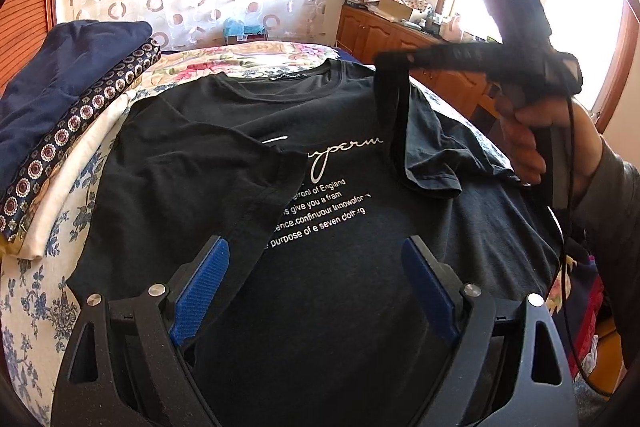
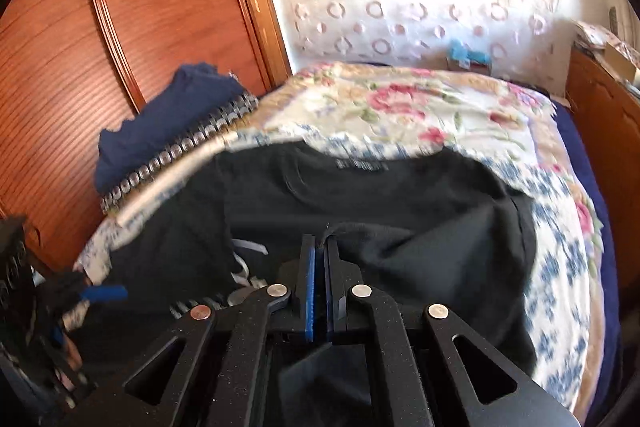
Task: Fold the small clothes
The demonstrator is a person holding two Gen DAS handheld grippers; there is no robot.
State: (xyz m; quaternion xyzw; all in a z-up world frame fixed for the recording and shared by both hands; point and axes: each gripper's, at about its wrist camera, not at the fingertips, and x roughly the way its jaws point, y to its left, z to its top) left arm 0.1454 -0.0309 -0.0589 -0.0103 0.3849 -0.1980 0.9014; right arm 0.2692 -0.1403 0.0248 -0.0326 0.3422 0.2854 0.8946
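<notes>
A black T-shirt (image 1: 328, 287) with white lettering lies face up on the bed, its left sleeve (image 1: 208, 179) folded in over the chest. My left gripper (image 1: 316, 255) is open and empty, hovering over the shirt's lower half. My right gripper (image 1: 390, 61) is shut on the right sleeve (image 1: 428, 151) and holds it lifted above the chest. In the right wrist view the right gripper (image 2: 319, 243) pinches black cloth between its blue pads, with the shirt (image 2: 360, 203) spread below and the left gripper (image 2: 100, 293) at the lower left.
A stack of folded clothes (image 1: 60, 131) with a navy piece on top sits at the bed's left side. A floral bedspread (image 2: 420, 107) covers the bed. A wooden wardrobe (image 2: 100, 39) stands on the left, a wooden cabinet (image 1: 400, 39) with clutter at the back right.
</notes>
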